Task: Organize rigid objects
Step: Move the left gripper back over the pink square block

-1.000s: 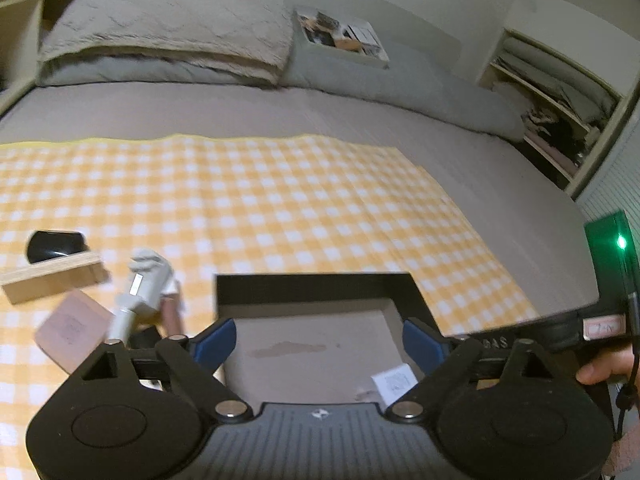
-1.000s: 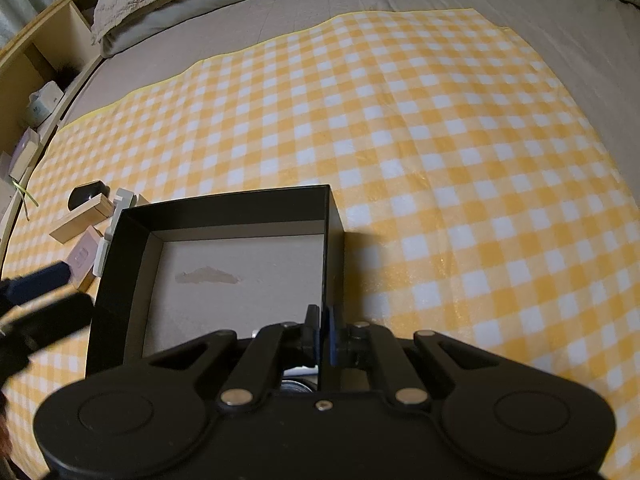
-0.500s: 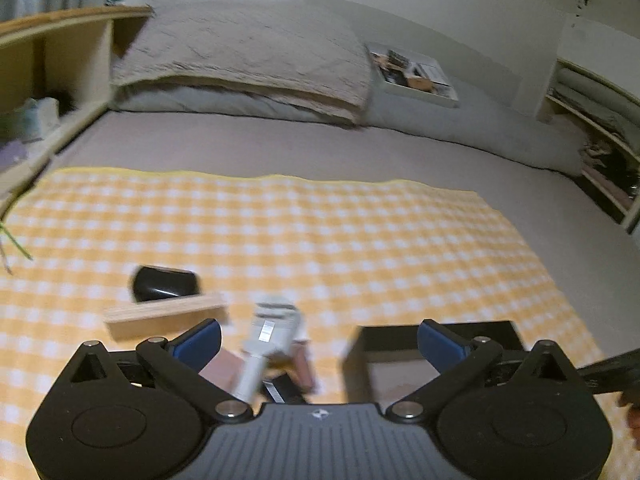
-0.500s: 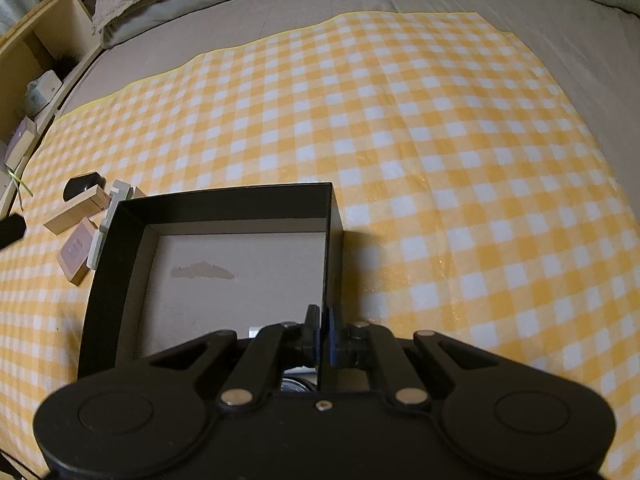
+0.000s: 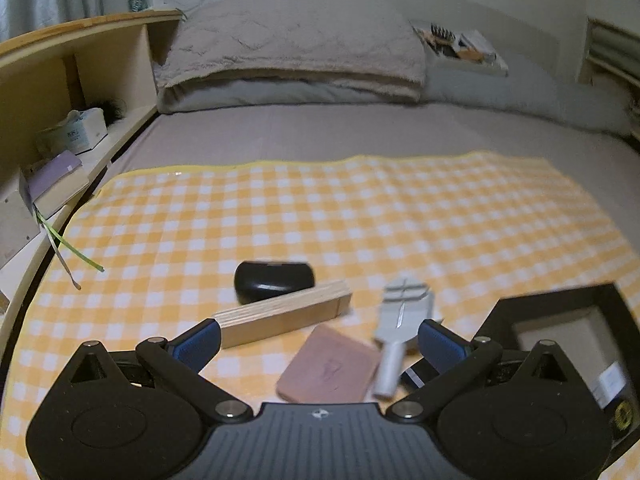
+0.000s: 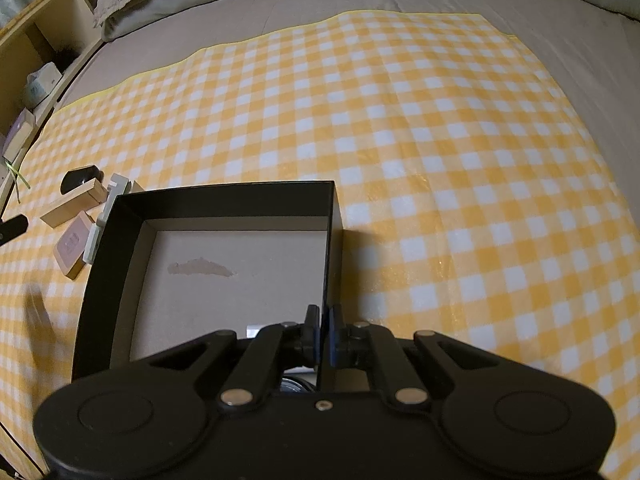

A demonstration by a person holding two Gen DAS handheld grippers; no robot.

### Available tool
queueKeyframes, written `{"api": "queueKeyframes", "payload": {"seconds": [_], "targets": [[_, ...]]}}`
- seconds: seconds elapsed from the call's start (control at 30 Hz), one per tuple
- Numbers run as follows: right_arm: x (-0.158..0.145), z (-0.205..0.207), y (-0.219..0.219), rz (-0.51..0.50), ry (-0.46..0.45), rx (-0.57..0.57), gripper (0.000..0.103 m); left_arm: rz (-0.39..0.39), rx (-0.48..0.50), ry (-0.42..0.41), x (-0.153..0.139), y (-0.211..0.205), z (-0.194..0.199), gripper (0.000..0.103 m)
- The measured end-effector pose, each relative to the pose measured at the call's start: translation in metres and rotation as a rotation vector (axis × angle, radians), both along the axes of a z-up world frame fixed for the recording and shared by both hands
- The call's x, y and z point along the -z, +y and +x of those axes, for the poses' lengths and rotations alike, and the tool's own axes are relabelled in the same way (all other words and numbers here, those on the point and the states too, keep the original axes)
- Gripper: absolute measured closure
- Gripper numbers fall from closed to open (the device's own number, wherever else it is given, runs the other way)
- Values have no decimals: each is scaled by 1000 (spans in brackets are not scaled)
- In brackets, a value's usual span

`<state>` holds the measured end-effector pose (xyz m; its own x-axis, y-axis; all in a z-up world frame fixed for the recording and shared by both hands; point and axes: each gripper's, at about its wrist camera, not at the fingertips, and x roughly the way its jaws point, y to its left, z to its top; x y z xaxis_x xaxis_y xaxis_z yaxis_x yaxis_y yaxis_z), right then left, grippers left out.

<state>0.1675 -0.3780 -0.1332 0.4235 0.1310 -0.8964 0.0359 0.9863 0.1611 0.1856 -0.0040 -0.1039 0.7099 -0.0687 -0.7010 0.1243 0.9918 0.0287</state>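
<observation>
The left gripper (image 5: 318, 344), jaws spread wide and empty, has swung away from the black box (image 5: 560, 304), now at its right, to face the loose pieces: a wooden block (image 5: 280, 316) and black case (image 5: 274, 282) ahead, a pink slab (image 5: 330, 368) and grey tool (image 5: 402, 320) between the fingers, so another pick seems next. The right gripper (image 6: 323, 334) stays pressed together on the box's near wall (image 6: 326, 264), steadying it. Only the right wrist view shows the box's mostly bare floor; only the left view shows each piece clearly on the checked cloth (image 5: 360, 216) over the bed (image 5: 320, 132).
</observation>
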Motion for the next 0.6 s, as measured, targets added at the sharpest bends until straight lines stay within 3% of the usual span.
{"api": "queueKeyframes", "payload": {"seconds": [0.23, 0.43, 0.6], "targets": [[0, 2, 0, -12, 5, -18, 98, 125, 62, 54, 24, 3, 8, 0], [1, 2, 0, -17, 9, -31, 97, 260, 211, 136, 50, -9, 9, 0], [0, 2, -1, -19, 9, -38, 97, 289, 248, 162, 61, -13, 14, 8]]}}
